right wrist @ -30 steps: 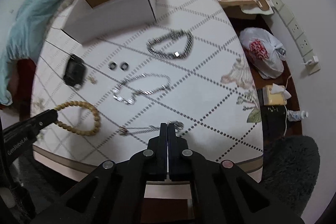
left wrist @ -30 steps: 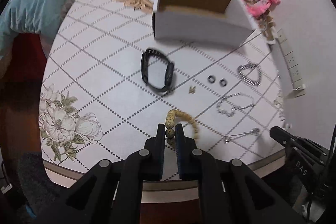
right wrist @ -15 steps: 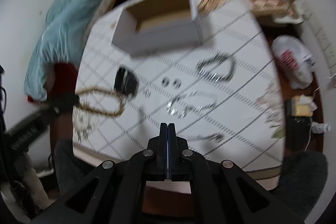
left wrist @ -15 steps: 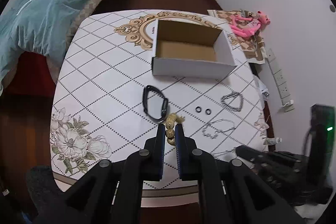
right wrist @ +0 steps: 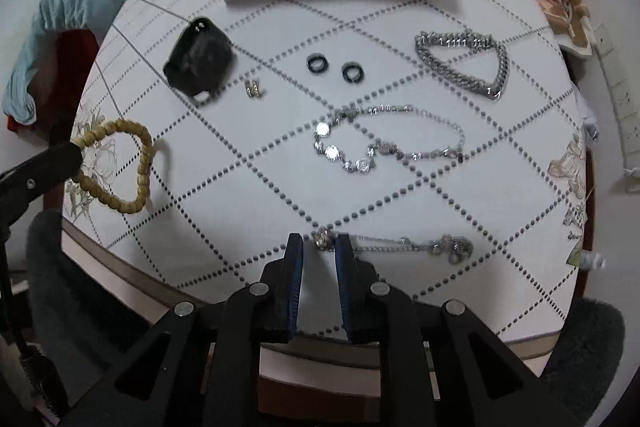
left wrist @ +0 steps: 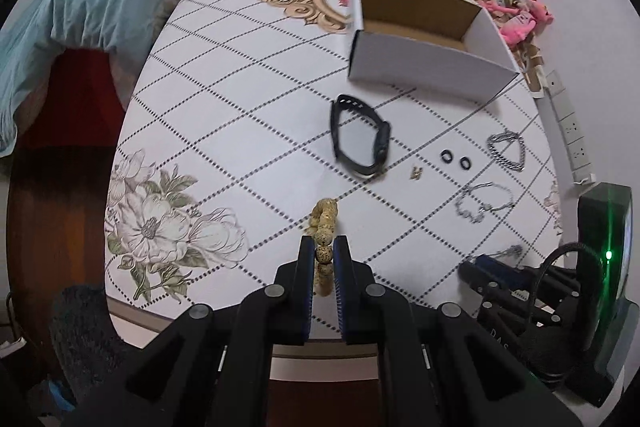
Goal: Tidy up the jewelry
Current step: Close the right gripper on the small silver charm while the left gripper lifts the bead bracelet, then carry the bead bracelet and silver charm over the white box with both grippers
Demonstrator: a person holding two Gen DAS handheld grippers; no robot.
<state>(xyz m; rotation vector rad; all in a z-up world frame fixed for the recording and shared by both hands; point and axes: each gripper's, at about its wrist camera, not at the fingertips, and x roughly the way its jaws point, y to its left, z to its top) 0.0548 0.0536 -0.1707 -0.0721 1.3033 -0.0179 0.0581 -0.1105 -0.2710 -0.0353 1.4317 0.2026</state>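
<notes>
Left wrist view is showing the left gripper (left wrist: pixel 324 254) with its fingers clamping a beaded bracelet (left wrist: pixel 325 223), the loop hanging off the fingertips over the desk (left wrist: pixel 240 99) near its front edge. Right wrist view is showing the right gripper (right wrist: pixel 319 247) with its fingers standing apart around one end of a thin silver chain (right wrist: pixel 404 245) lying near the desk's front edge. Further in, a silver charm bracelet (right wrist: pixel 384 139), a chunky silver chain (right wrist: pixel 464 63), two black rings (right wrist: pixel 334 67), a small pair of earrings (right wrist: pixel 254 89) and a black watch band (right wrist: pixel 200 61) are lying spread out. A white cardboard box (left wrist: pixel 424 39) is sitting open toward the desk's far edge.
</notes>
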